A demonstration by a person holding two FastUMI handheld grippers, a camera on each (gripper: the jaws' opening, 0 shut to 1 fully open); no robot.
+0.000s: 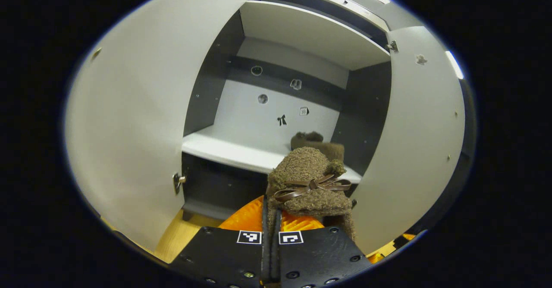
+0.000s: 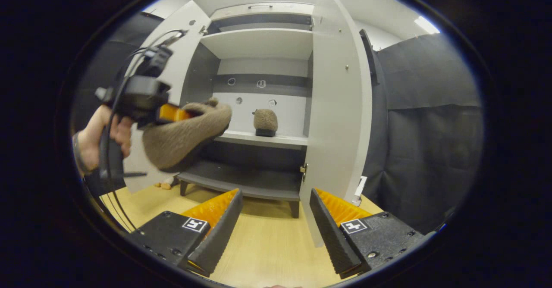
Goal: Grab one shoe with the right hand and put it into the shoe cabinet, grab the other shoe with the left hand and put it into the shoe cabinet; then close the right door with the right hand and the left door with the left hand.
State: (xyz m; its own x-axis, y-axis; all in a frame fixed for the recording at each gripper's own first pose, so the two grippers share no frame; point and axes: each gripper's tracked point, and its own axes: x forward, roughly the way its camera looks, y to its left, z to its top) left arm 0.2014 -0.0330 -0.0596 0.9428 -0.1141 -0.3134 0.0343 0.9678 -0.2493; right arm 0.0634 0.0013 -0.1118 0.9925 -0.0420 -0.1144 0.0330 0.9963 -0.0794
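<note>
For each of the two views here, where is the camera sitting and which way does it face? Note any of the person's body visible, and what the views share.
Left gripper view: rides the left gripper, shut on a brown shoe, facing into the open shoe cabinet; no body part visible.
Right gripper view: rides the open right gripper, farther back, facing the cabinet front; a hand holds the left gripper at left.
Shared: the cabinet, both open doors, the carried shoe, and a second shoe on the middle shelf.
</note>
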